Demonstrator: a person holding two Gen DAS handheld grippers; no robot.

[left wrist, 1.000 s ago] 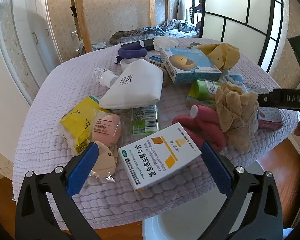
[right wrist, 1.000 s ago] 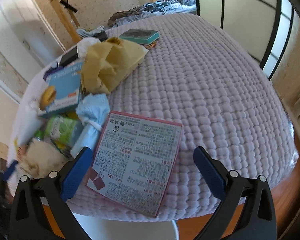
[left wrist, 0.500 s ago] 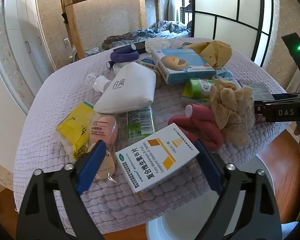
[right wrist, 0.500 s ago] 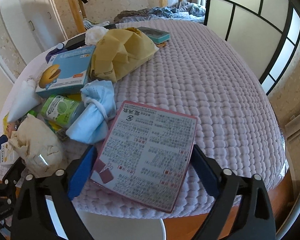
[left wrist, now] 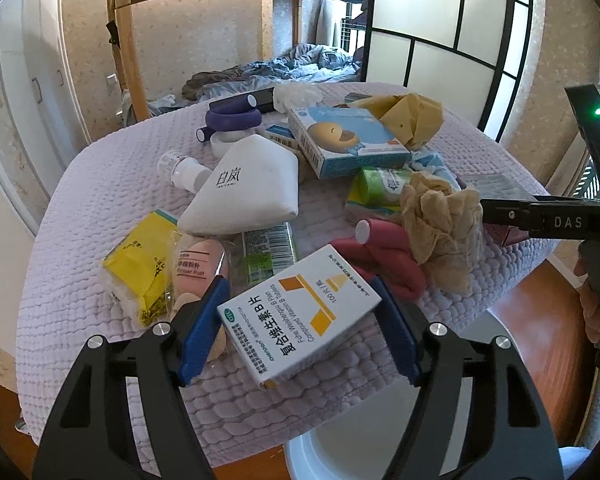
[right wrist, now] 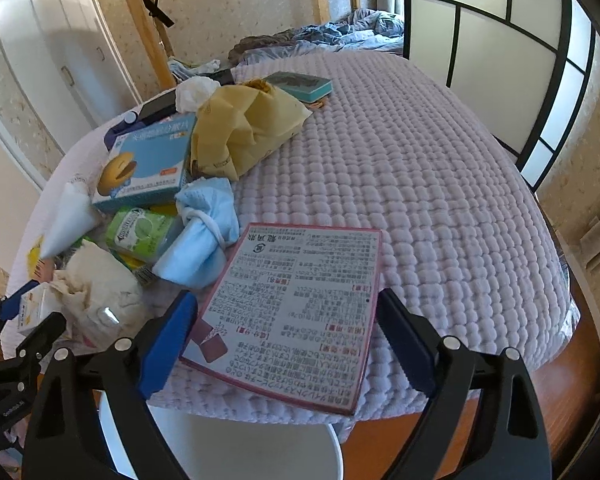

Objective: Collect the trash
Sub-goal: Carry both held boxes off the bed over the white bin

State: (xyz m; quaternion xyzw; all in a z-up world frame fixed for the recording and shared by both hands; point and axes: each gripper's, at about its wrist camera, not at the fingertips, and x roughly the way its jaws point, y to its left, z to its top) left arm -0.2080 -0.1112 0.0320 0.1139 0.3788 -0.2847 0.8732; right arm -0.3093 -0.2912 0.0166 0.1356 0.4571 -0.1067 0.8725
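Lavender quilted cover [right wrist: 440,184] over the whole table, with most of the clutter piled along its left half and near edge. The left gripper [left wrist: 300,320] straddles a white and yellow vitamin box [left wrist: 300,312] lying at the near edge of the table; its jaws have just been closing, and the blue pads [left wrist: 202,326] now sit right at the box's two ends, though I can't tell if they're actually pressing it. The right gripper [right wrist: 284,332] is doing the same thing with a flat pink-bordered carton [right wrist: 296,312] covered in small print, which overhangs the near edge. Its jaws have been closing too, the carton lies between them, and the pads look just beside its long sides rather than clamped.

Right behind the vitamin box there's a twisted red foam roller [left wrist: 384,256] with a crumpled beige tissue [left wrist: 440,224] on top, plus a yellow packet [left wrist: 140,268] and a pink puff pack [left wrist: 198,266] to the left. Further back are a white triangular pouch [left wrist: 248,192], a blue box with an orange face [left wrist: 348,140], a mustard paper bag [right wrist: 248,128] and a purple roller [left wrist: 232,118]. A knotted blue face mask [right wrist: 204,232] lies just left of the carton. A white bin rim [right wrist: 260,448] sits below the near edge.
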